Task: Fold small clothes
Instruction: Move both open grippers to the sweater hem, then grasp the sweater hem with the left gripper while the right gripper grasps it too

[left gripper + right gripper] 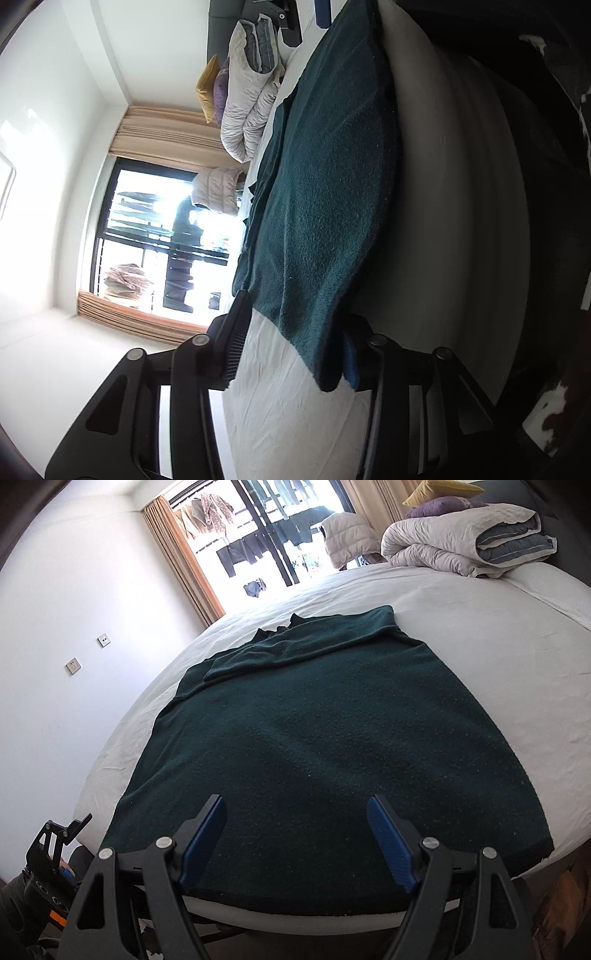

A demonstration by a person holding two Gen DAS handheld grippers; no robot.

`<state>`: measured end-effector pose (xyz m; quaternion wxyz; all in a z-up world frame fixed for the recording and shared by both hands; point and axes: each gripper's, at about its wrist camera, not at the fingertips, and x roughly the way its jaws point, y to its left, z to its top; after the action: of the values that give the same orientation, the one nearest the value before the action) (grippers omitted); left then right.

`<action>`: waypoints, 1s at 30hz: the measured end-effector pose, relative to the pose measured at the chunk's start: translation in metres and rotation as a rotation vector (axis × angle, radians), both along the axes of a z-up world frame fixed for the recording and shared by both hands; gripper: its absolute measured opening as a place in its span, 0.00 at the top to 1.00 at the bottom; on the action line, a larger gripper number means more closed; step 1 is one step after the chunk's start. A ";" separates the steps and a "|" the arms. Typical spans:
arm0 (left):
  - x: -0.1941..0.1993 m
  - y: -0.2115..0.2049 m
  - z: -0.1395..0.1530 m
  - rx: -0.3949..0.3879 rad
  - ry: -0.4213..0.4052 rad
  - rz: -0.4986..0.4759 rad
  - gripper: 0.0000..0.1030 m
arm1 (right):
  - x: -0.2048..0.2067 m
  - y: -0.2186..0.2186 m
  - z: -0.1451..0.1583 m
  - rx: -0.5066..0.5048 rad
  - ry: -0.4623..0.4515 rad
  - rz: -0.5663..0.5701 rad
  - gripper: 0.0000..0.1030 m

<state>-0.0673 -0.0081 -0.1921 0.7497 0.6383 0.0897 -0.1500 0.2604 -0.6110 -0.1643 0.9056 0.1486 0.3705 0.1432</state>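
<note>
Folding is barely begun: sleeves lie tucked over the sweater (pixel 325 746); left gripper (pixel 291 354) straddles its corner, pinch unclear; right gripper (pixel 295 834) hovers apart.

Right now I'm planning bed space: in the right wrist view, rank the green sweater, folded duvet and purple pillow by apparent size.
1. Green sweater, though it lies nearest the camera.
2. Folded duvet.
3. Purple pillow, partly hidden behind the duvet.
</note>
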 end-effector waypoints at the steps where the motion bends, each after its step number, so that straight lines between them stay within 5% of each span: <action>1: 0.003 0.000 0.005 -0.024 0.029 0.003 0.69 | -0.002 0.001 0.002 -0.019 -0.009 0.006 0.21; 4: 0.009 -0.001 0.023 -0.127 0.115 0.029 0.77 | -0.012 0.005 0.009 -0.121 -0.048 0.028 0.22; 10: 0.035 0.010 0.056 -0.375 0.328 0.168 0.94 | -0.049 0.018 0.011 -0.493 -0.131 0.139 0.22; 22: 0.063 0.013 0.102 -0.613 0.350 0.242 0.94 | -0.079 0.035 -0.025 -0.995 -0.186 0.305 0.37; 30: 0.059 0.013 0.124 -0.675 0.324 0.240 0.94 | -0.069 0.031 -0.045 -1.124 -0.175 0.296 0.38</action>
<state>-0.0080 0.0050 -0.0681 0.9057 0.3090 0.2268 -0.1812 0.1917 -0.5796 -0.2090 0.8430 -0.4202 0.3301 0.0616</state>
